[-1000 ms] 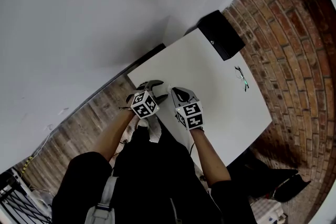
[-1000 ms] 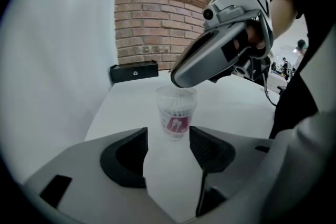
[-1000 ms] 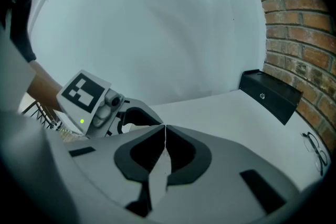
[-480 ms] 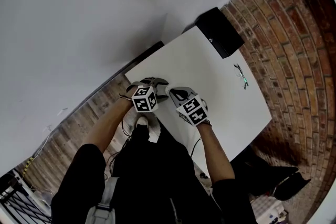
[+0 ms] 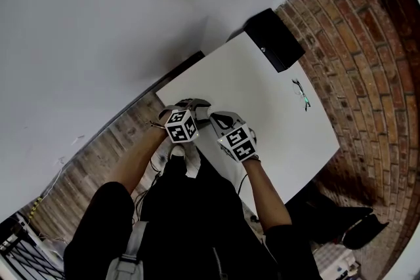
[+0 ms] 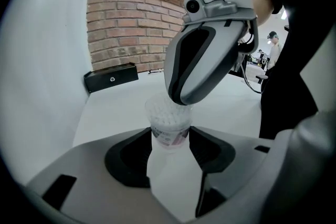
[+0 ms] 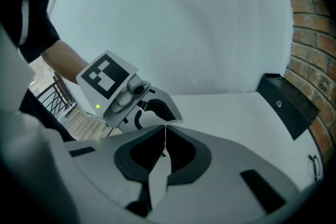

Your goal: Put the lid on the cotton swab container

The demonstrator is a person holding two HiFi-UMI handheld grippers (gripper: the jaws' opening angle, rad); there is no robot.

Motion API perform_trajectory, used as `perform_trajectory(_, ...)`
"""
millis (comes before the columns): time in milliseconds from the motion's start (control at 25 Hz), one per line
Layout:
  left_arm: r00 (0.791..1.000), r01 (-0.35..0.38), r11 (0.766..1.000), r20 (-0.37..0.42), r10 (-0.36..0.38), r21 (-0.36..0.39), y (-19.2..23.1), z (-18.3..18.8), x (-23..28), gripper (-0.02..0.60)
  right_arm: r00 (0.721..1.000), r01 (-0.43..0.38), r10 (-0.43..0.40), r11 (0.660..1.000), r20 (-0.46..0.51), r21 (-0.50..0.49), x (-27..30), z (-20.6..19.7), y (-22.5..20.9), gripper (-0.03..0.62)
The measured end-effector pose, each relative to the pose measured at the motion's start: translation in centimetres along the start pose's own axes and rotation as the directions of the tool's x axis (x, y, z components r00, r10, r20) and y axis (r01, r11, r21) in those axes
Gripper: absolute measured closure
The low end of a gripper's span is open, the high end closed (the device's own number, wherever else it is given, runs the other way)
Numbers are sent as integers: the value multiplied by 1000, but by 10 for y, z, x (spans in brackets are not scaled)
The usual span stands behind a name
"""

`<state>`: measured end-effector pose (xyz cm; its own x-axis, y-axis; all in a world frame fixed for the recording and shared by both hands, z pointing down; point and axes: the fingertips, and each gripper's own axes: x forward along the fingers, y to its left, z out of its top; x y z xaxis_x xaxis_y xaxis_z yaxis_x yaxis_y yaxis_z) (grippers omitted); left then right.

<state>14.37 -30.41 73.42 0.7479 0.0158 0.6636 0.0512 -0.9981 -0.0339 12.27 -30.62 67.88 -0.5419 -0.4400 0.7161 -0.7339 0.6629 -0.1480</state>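
Note:
A clear cotton swab container (image 6: 168, 119), full of white swabs, stands upright between the pads of my left gripper (image 6: 169, 136), which is shut on its labelled body. My right gripper (image 6: 181, 100) hangs right over the container's mouth, tips touching its rim. In the right gripper view my right gripper (image 7: 164, 132) is shut on a thin clear lid (image 7: 174, 122), seen edge-on at the fingertips. The left gripper's marker cube (image 7: 107, 75) sits just beyond. In the head view the left gripper (image 5: 194, 104) and the right gripper (image 5: 213, 116) meet over the table's near left corner, and they hide the container.
On the white table (image 5: 262, 115), a black box (image 5: 275, 42) sits at the far end and a pair of glasses (image 5: 302, 96) lies near the right edge. A brick wall runs along the right. Wooden floor lies left of the table's corner.
Both grippers have rolled a little and stayed at the table's corner. The left gripper's cube now stands closer to the right gripper.

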Motion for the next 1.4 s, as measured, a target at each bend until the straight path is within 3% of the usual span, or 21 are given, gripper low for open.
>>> perform_trajectory(400,1000,-13,1000,-5,13,-10,1,0,1,347,998,63,-64,998,-22,-27,5,-5,1,571)
perform_trajectory(560,999,-46,998,-16,45,-42,1,-1,-3,345,997,79,-79,997,-13,22,5,-4,0,571)
perform_trajectory(760,992,-123,983,-12,123,-132,1,-10,-25,347,985,142,-153,981,75,134,-6,-2,-8,571)
perform_trajectory(880,981,-186,963,15,193,-196,3,-9,-46,347,962,211,-237,960,133,182,-24,1,-11,571)
perform_trajectory(1000,959,-243,933,81,272,-264,1,4,-70,347,919,285,-333,932,213,224,-51,12,-8,571)
perform_trajectory(1160,936,-268,912,142,323,-309,-18,26,-94,347,863,335,-411,901,295,275,-87,25,16,571)
perform_trajectory(1400,905,-305,886,184,383,-349,-51,47,-130,348,830,371,-464,873,309,316,-113,13,65,571)
